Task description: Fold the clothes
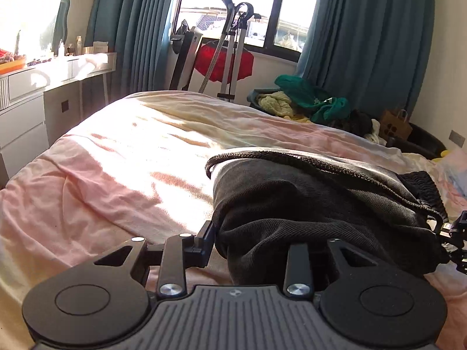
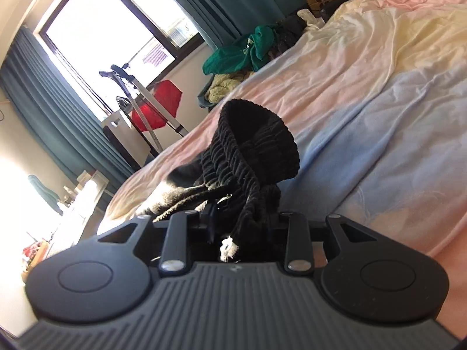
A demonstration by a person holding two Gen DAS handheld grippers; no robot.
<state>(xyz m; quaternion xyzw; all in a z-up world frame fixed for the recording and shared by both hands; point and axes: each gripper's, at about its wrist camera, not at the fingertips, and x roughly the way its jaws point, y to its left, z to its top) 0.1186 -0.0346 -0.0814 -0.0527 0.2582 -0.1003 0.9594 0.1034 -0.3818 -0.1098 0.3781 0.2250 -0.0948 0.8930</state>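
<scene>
A dark grey garment [image 1: 306,204] with a black ribbed elastic waistband [image 2: 256,145] and a braided drawstring [image 1: 262,156] lies bunched on the pink and cream bed cover [image 1: 116,160]. My left gripper [image 1: 248,242] is shut on one end of it; cloth drapes over the right finger and only the left finger [image 1: 204,240] shows. My right gripper [image 2: 243,218] is shut on the gathered waistband, with a white cord tip [image 2: 227,249] hanging between the fingers. The right gripper [image 1: 455,233] also shows at the right edge of the left wrist view, at the garment's other end.
The bed cover [image 2: 379,87] spreads wide to the left and ahead. A pile of green and yellow clothes [image 1: 309,96] lies beyond the bed by a paper bag [image 1: 395,124]. A steamer stand [image 1: 233,43] stands at the window and a white dresser [image 1: 35,110] on the left.
</scene>
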